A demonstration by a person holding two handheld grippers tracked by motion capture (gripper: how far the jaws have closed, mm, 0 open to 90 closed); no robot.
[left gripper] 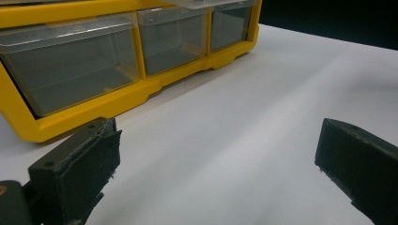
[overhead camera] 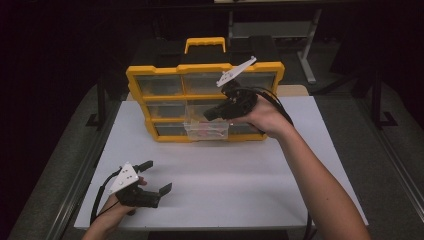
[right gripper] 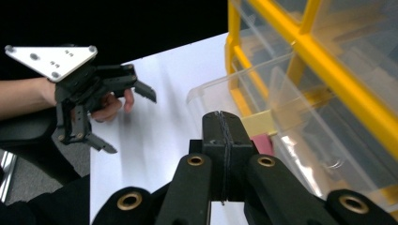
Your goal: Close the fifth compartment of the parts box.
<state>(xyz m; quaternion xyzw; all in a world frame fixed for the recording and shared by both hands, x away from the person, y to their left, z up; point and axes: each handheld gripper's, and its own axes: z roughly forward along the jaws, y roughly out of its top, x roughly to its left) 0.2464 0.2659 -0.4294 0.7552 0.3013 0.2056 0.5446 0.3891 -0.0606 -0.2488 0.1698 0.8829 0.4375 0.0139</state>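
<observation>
- The right gripper [overhead camera: 212, 113] hovers at the front of a yellow plastic organiser case with clear drawers [overhead camera: 135, 75], at the far middle of the white worktop [overhead camera: 225, 175].
- Its black fingers [right gripper: 212, 136] are clenched together, pads touching, holding nothing.
- Just beside them, a clear plastic drawer [overhead camera: 206, 130] is pulled partly out of the bottom row; something pink [right gripper: 264, 143] lies inside.
- The left gripper [overhead camera: 157, 176] rests near left, fingers [left gripper: 80, 164] spread wide, released, holding nothing.

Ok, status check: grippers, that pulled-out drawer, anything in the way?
Right gripper shut, empty, at the clear drawer pulled out of the yellow organizer. Left gripper open, apart on the table. Nothing in the way.
</observation>
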